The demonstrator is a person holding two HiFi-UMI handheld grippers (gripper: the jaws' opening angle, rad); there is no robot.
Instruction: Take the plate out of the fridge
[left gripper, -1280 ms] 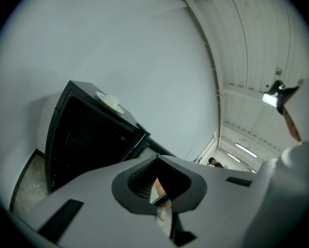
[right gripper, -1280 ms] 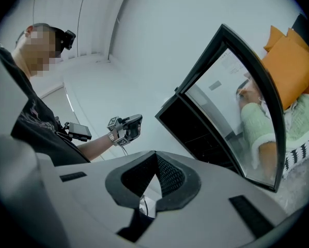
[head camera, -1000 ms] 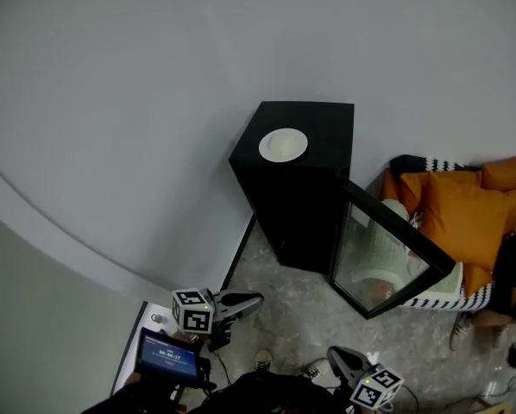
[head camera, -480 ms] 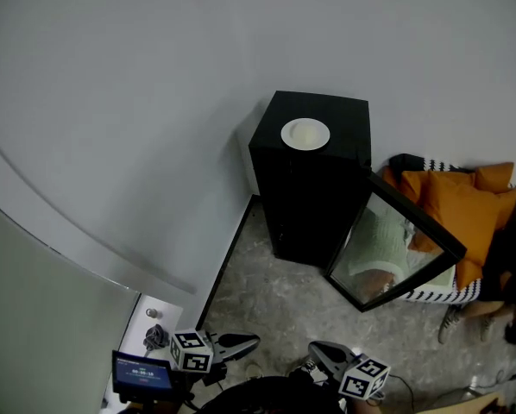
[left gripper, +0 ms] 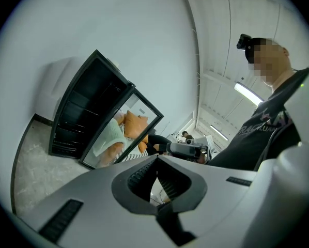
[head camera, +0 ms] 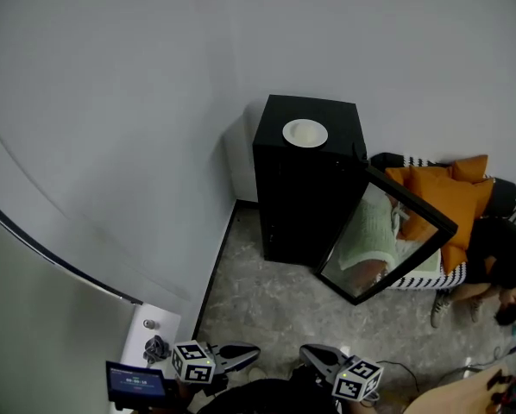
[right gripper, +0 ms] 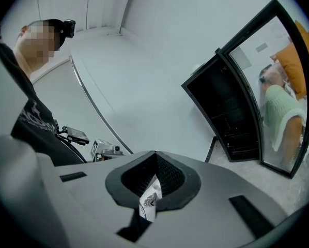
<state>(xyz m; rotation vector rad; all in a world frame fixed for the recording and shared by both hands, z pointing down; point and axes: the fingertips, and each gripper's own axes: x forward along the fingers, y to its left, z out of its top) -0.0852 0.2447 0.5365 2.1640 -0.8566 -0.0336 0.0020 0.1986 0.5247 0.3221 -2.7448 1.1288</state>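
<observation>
- The left gripper (head camera: 245,350) and right gripper (head camera: 314,354) now sit lower in the head view than a second ago, drawn in close to the person's body. The black fridge (head camera: 303,198) stands well ahead of both sets of jaw tips.
- Both tools are clenched with nothing between their jaws. Each gripper view shows the two pads meeting at the tip, with only floor visible through the gap behind them.
- The white plate (head camera: 305,133) has not moved. It rests on the fridge's top, far beyond the tips and touched by neither tool.
- The glass door (head camera: 387,231) still hangs open, swung out toward the right gripper's side, with orange cushions (head camera: 448,198) beyond it.
- By my reading the plate is already out of the cabinet, and the tools pulling back empty suggests the task is done or nearly so. Only the open door may need attention.
</observation>
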